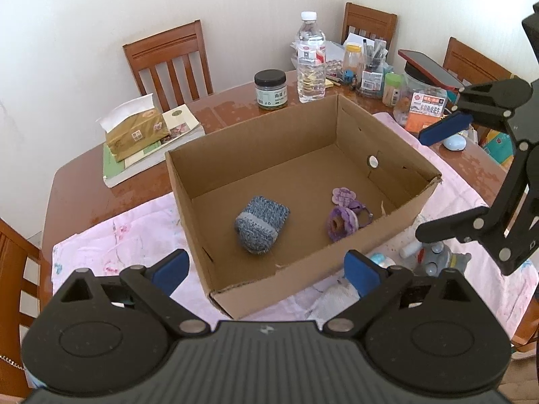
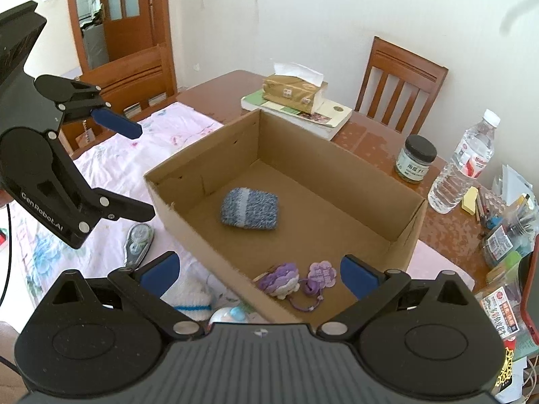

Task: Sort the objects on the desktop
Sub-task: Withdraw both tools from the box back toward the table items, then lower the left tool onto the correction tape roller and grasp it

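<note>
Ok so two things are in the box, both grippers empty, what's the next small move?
Probably lower the left gripper onto the white knit item lying beside the cardboard box: both sets of fingers are open and empty, and it remains unsorted on the cloth.

Cardboard box [image 1: 370, 235]: plain brown. Knitted pouch [image 1: 261, 224]: mottled blue with a pale grey band. Yarn trinket [image 1: 343, 224]: purple, possibly crocheted.

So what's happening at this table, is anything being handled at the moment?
Nothing is held at the moment. A person's left gripper and right gripper both hang open above the near edge of a cardboard box. In the box lie a blue knitted piece and a purple yarn charm with a flower tag. On the pink cloth outside it remain a correction tape, a white knitted item and a grey toy.
</note>
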{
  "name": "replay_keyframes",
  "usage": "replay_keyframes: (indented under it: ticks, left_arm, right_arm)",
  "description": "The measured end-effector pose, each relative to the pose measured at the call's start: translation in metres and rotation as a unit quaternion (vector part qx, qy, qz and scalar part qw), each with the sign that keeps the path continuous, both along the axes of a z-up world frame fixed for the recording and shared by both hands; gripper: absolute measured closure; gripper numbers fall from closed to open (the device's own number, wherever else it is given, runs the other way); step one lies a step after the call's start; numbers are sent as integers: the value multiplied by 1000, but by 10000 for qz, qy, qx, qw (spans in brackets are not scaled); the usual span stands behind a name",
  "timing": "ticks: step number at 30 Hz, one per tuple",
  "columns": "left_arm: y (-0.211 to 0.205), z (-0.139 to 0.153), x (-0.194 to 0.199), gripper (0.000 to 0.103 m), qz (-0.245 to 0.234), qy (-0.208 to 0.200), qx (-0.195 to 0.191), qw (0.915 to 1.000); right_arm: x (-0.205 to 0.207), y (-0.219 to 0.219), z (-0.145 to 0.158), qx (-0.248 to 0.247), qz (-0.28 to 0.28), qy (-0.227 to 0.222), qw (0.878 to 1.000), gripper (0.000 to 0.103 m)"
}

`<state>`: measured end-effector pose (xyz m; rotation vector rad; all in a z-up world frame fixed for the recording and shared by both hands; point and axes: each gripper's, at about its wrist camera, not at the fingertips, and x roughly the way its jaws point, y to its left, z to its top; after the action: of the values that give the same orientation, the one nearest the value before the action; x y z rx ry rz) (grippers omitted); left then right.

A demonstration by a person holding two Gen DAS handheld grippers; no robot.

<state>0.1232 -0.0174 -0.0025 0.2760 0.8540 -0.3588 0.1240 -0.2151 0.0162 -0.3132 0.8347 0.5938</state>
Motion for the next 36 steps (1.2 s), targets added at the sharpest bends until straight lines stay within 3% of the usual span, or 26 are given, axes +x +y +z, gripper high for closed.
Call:
replay_keyframes:
  ticks: [17, 27, 36]
  left_arm:
    - [13, -12, -35, 3, -40, -118, -257, 9996]
    - [36, -39, -38, 3, 253, 294, -555, 9977]
    - [44, -74, -36, 4, 283, 446, -414, 9977]
  right_arm:
    - [-42, -8, -11, 137, -168, 122, 9997, 0]
    - [-66, -21, -29, 443, -695, 97, 9966, 0]
    - [-84, -31, -47, 294, -1223, -13, 9921, 0]
